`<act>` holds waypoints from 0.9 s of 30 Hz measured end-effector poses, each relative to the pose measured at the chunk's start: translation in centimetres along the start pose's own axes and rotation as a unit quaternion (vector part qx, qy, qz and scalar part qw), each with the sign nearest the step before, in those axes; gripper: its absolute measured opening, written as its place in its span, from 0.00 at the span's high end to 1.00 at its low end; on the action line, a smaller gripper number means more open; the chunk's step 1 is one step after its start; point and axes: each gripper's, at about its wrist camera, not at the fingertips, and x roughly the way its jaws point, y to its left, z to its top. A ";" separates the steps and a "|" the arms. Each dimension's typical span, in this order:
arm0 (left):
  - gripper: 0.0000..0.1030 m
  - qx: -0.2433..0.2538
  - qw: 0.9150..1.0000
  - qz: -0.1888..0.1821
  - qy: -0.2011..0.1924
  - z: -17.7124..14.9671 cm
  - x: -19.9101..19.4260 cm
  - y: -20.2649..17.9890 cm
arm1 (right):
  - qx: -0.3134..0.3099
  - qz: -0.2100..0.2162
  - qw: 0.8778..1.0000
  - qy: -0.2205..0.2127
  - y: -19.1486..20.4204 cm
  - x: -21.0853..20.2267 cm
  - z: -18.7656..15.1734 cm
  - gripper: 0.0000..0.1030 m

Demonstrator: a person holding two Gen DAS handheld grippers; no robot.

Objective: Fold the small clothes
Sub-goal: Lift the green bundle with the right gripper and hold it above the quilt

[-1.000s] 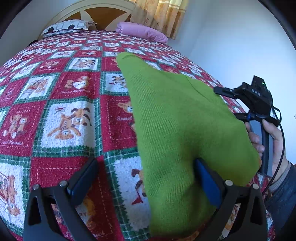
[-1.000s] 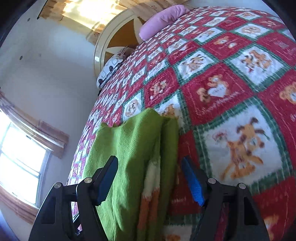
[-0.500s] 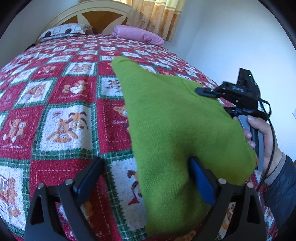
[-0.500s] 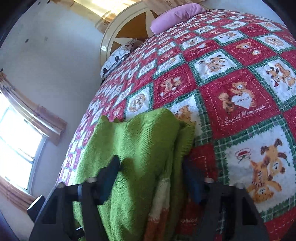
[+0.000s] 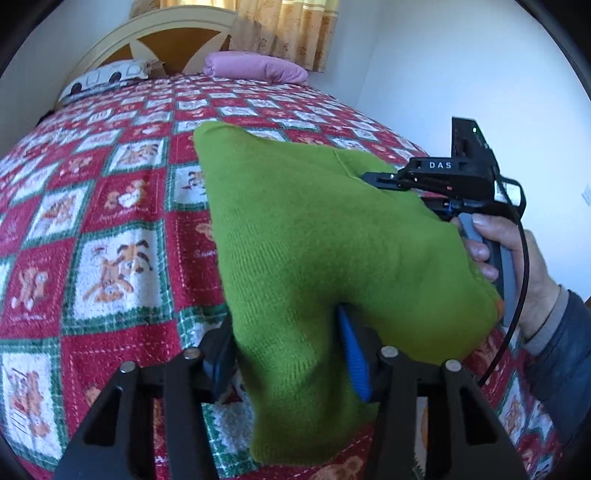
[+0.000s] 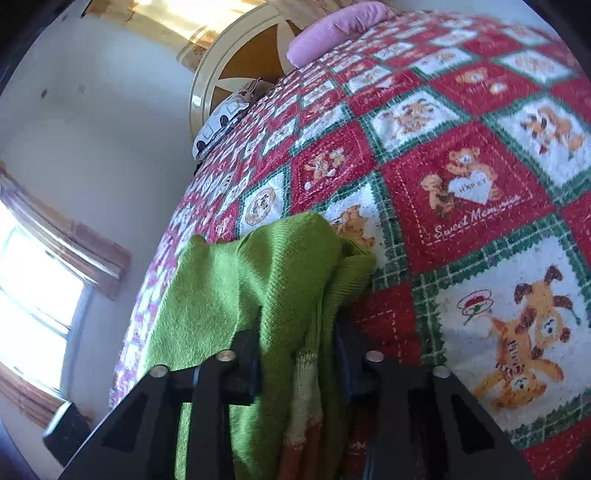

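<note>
A small green knit garment (image 5: 314,236) lies on the red patchwork bedspread (image 5: 110,229). My left gripper (image 5: 288,350) is shut on its near edge, with the cloth bunched between the blue pads. My right gripper (image 6: 299,354) is shut on another edge of the garment (image 6: 236,288), where a white and orange striped cuff (image 6: 304,402) hangs. The right gripper also shows in the left wrist view (image 5: 384,179), held by a hand at the garment's right side.
A pink pillow (image 5: 255,68) and a patterned pillow (image 5: 107,75) lie at the cream headboard (image 5: 155,33). A white wall runs along the bed's right side. A window (image 6: 33,295) shows in the right wrist view.
Both grippers have closed from open onto the garment's edges. The cloth has bunched up between the fingers of each.
</note>
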 end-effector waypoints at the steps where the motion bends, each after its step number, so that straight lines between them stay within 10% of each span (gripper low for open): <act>1: 0.57 0.002 1.000 0.001 0.001 0.1 -0.1 0.0 | -0.001 0.012 1.000 0.011 0.2 -0.3 -0.1 0.75; 9: 0.72 0.035 0.999 0.027 -0.012 0.7 -2.1 -1.0 | -0.010 0.012 0.999 -0.028 2.8 -3.1 -0.3 0.76; 27: 0.76 0.045 0.998 0.014 -0.032 -0.5 -7.1 -0.7 | -0.033 0.033 0.998 -0.032 8.0 -6.1 -3.0 0.77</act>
